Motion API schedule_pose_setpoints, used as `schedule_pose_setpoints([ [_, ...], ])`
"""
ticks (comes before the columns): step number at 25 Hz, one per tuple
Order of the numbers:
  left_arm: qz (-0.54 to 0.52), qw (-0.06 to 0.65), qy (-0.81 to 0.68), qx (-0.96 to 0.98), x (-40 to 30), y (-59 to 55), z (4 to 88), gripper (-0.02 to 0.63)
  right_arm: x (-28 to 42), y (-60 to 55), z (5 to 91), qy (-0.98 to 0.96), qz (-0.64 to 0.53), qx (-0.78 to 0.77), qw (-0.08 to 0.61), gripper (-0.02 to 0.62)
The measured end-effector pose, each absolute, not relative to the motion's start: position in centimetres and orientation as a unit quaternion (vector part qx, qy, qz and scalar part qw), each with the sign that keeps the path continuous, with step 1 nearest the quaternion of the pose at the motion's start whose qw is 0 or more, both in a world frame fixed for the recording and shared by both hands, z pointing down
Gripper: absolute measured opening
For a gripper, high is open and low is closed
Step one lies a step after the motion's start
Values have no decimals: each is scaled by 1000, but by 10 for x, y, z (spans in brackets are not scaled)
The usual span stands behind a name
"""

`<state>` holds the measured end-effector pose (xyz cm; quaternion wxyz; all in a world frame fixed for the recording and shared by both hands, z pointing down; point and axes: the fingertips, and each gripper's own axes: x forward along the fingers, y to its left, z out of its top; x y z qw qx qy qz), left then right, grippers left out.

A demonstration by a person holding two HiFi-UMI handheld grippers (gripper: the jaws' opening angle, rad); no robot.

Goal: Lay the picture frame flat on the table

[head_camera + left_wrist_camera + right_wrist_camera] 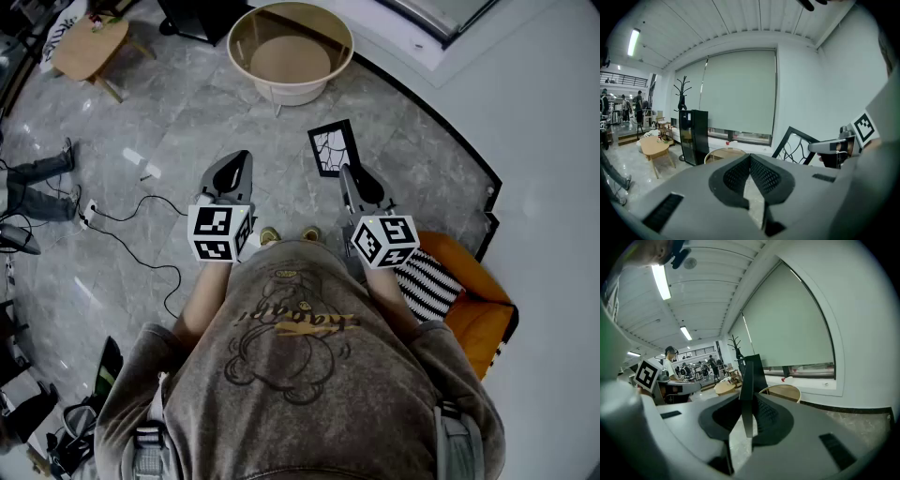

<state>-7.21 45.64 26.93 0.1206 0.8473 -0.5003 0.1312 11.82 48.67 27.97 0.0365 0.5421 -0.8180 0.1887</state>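
Room: grey marbled floor [178, 122], a round rimmed table [291, 92] near the white wall.
Picture frame [333, 150]: black – in the air, short of the table.
Right gripper [347, 173]: jaws pinching the frame's edge.
Left gripper [241, 159]: jaws pressed together – empty.

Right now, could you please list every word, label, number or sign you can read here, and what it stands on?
No text can be read.
Shirt: what may be lettering across the print, too blurred to read.
Marker cubes: black square patterns only, no words.
Picture frame: branching line drawing, no words.
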Motion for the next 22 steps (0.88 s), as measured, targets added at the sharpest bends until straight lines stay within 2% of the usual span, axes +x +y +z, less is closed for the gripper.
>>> schedule_pose_setpoints([
  [22, 129, 118, -456, 873, -93, 441, 293, 17, 92, 490, 293, -794, 197, 575, 2, 82],
])
